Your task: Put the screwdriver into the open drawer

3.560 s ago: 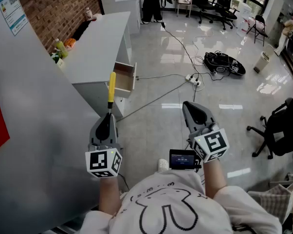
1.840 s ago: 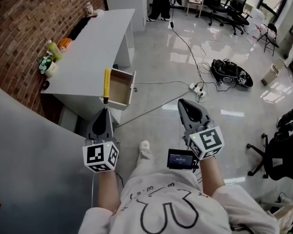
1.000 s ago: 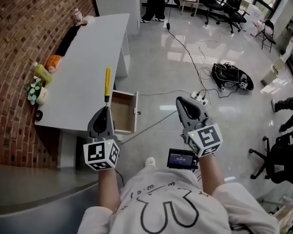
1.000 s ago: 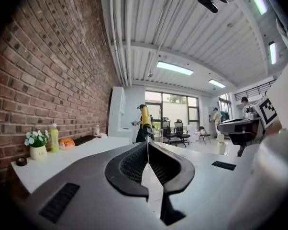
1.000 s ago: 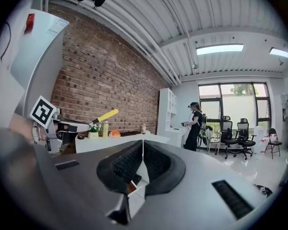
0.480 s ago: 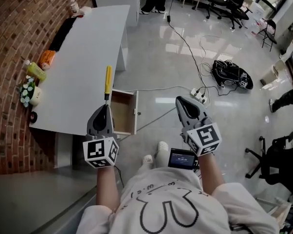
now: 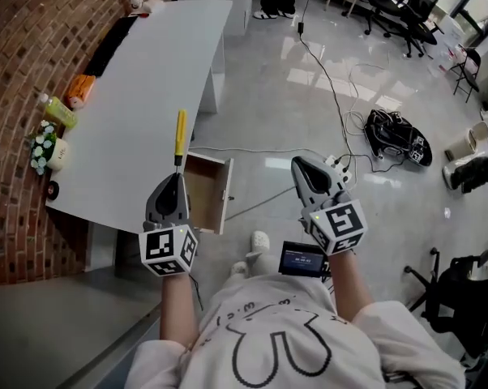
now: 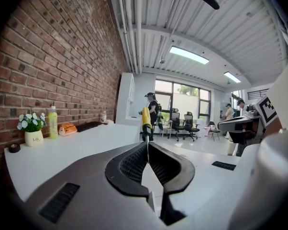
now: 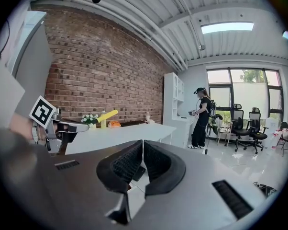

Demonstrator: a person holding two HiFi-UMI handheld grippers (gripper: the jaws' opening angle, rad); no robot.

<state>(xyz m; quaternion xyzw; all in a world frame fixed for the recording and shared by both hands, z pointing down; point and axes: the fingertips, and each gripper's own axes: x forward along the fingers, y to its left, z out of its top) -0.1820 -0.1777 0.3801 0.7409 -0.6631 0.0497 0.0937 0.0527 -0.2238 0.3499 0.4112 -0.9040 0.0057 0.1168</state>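
Observation:
My left gripper [image 7: 177, 178] is shut on the thin metal shaft of a screwdriver [image 7: 180, 133]. Its yellow handle sticks out forward over the white desk's edge. In the left gripper view the yellow handle [image 8: 146, 119] stands straight ahead of the left gripper's [image 8: 147, 143] closed jaws. The open drawer [image 7: 208, 193], wooden inside, hangs under the desk just right of the left gripper. My right gripper [image 7: 297, 165] is shut and holds nothing, level with the left one over the floor. The right gripper view shows its jaws together [image 9: 142, 143], with the screwdriver [image 9: 107, 115] off to the left.
A white desk [image 7: 139, 112] runs along a brick wall and carries a flower pot [image 7: 43, 140], a green bottle [image 7: 56, 110] and an orange item [image 7: 80, 90]. Cables, a power strip [image 7: 337, 164] and a black bag [image 7: 398, 132] lie on the floor. A person [image 9: 201, 116] stands far off.
Both grippers have come forward and a little lower toward the desk. The open drawer now lies right beside the left gripper. The grip on the screwdriver is unchanged.

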